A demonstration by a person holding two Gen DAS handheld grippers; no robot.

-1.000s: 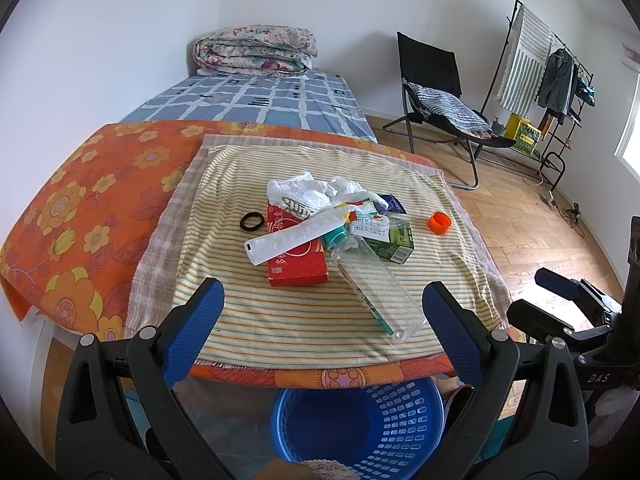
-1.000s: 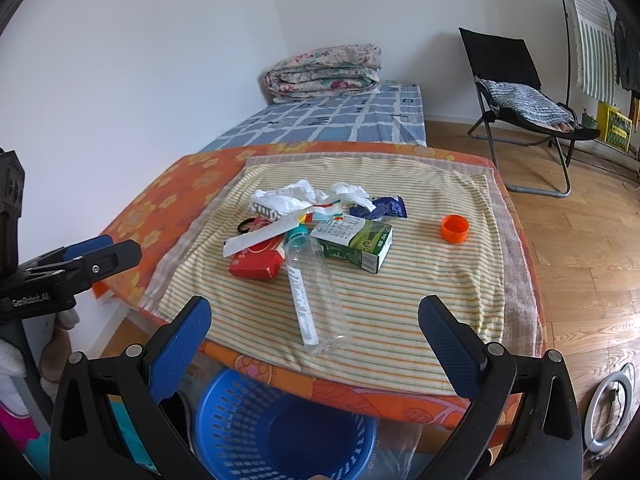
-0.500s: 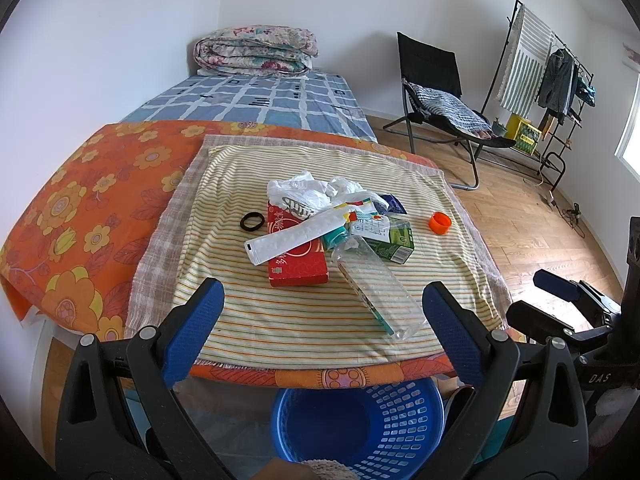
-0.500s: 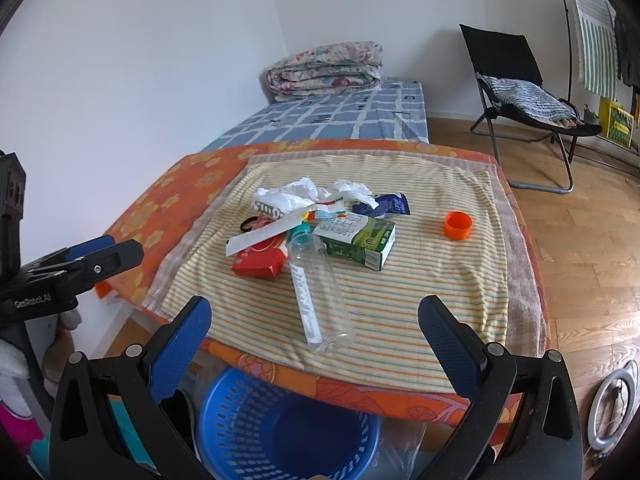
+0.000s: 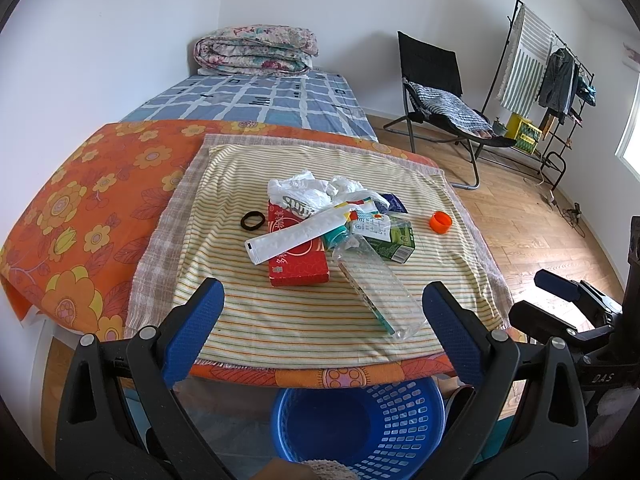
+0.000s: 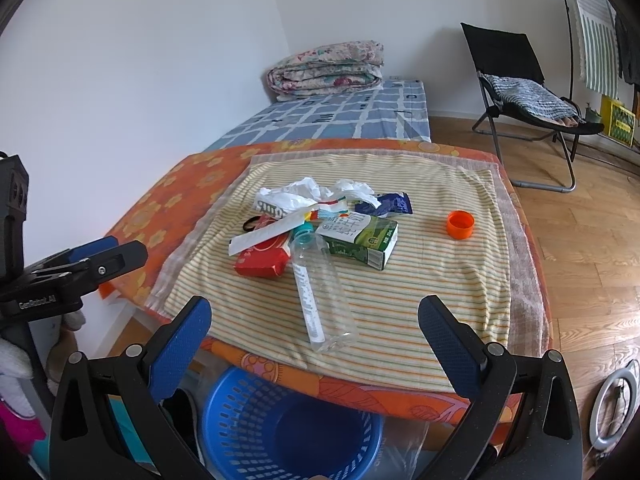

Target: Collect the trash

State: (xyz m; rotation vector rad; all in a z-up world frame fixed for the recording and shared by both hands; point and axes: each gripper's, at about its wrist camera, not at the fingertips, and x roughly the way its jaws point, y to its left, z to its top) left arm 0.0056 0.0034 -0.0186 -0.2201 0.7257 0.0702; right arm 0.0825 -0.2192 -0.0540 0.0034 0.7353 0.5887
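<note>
A pile of trash lies on the striped cloth (image 5: 280, 320): a clear plastic bottle (image 5: 376, 288) (image 6: 320, 296), a red box (image 5: 298, 258) (image 6: 262, 260), a green carton (image 5: 390, 238) (image 6: 360, 240), crumpled white plastic (image 5: 308, 192) (image 6: 296, 194), a long white wrapper (image 5: 296, 236), a dark blue wrapper (image 6: 390, 204), a black hair tie (image 5: 253, 221) and an orange cap (image 5: 441, 222) (image 6: 460, 224). A blue basket (image 5: 360, 424) (image 6: 288, 436) stands on the floor below the front edge. My left gripper (image 5: 322, 328) and right gripper (image 6: 316, 340) hang open before the table, holding nothing.
The table wears an orange flowered cover (image 5: 92, 208). Behind it is a bed with a checked sheet (image 5: 260, 100) and a folded quilt (image 5: 256, 52). A black folding chair (image 5: 440, 96) and a clothes rack (image 5: 552, 72) stand at the right on wooden floor (image 6: 580, 240).
The right gripper has drifted slightly forward and right, so the table looks a little nearer. The left view is almost unchanged. Both stay open.
</note>
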